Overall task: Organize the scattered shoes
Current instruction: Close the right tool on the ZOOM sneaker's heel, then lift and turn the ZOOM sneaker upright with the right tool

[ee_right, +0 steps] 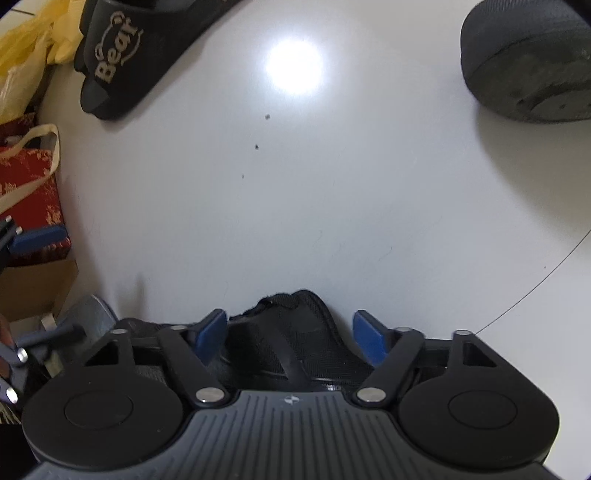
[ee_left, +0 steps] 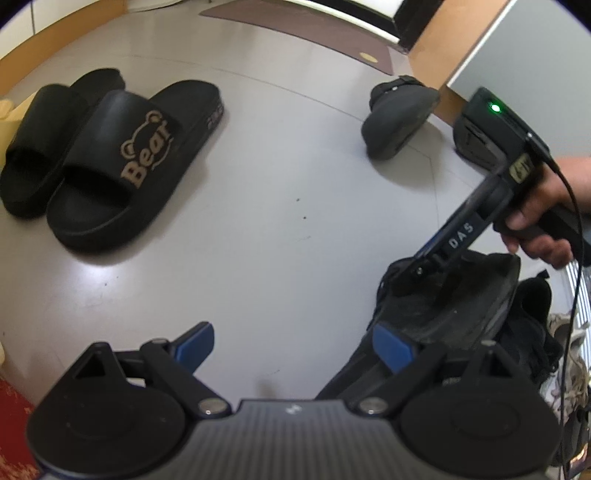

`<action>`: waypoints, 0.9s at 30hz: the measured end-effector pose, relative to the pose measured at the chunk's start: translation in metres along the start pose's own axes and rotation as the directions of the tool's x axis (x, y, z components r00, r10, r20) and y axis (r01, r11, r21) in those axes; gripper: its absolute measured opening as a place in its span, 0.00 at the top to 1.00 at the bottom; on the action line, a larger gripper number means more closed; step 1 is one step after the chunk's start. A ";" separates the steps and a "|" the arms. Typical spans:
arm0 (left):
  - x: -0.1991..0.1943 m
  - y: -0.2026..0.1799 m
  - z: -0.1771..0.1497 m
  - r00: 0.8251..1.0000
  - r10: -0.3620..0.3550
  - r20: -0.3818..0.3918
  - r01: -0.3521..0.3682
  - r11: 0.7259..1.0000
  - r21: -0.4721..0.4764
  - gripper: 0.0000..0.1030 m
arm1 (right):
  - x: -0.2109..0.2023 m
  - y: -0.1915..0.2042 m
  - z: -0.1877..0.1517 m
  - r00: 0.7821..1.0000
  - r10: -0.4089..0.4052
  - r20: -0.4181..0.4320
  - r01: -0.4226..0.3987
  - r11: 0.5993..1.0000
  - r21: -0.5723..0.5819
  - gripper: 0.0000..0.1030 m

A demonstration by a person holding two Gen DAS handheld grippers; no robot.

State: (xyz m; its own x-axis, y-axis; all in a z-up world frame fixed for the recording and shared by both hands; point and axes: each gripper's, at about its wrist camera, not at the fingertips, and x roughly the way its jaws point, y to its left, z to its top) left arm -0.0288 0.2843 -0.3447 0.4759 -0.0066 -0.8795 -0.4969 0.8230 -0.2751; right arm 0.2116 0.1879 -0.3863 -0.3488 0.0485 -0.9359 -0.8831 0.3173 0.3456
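Note:
A black mesh sneaker [ee_right: 291,343] sits on the pale floor, and my right gripper [ee_right: 290,332] points down over it with the collar between its blue pads. The left pad [ee_right: 212,330] lies against the shoe; a slim gap shows beside the right pad. In the left wrist view a hand holds that right gripper [ee_left: 428,269] over the sneaker [ee_left: 461,306]. My left gripper [ee_left: 293,341] hangs open above bare floor, its right pad close to the sneaker. A pair of black "Bear" slides [ee_left: 110,158] lies side by side at the left. Another black shoe [ee_left: 397,118] rests on its side farther back.
A second black sneaker [ee_left: 532,325] and a grey-white one [ee_left: 569,354] crowd the right edge. A red patterned bag [ee_right: 26,192], a yellow plastic bag [ee_right: 22,48] and a cardboard box [ee_right: 33,288] line the left. A cabinet [ee_left: 535,55] and a brown mat [ee_left: 295,26] lie beyond.

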 end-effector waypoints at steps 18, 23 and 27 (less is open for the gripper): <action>0.002 -0.007 -0.001 1.000 -0.009 0.004 0.009 1.000 -0.012 0.08 | -0.055 0.037 -0.018 0.992 -0.008 0.125 0.030 0.984 -0.175 0.85; 0.002 -0.012 -0.001 1.000 -0.015 0.002 0.015 1.000 -0.001 0.08 | -0.070 0.047 -0.036 0.987 -0.009 0.158 0.042 0.976 -0.213 0.85; 0.004 -0.015 -0.001 1.000 -0.018 -0.001 0.018 1.000 -0.001 0.08 | -0.080 0.057 -0.048 0.983 -0.014 0.182 0.055 0.973 -0.224 0.85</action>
State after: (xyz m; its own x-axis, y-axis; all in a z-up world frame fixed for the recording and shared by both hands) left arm -0.0199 0.2713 -0.3440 0.4840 -0.0220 -0.8748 -0.4888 0.8224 -0.2911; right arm 0.1741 0.1564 -0.2887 -0.2734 0.2157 -0.9374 -0.9490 0.0988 0.2995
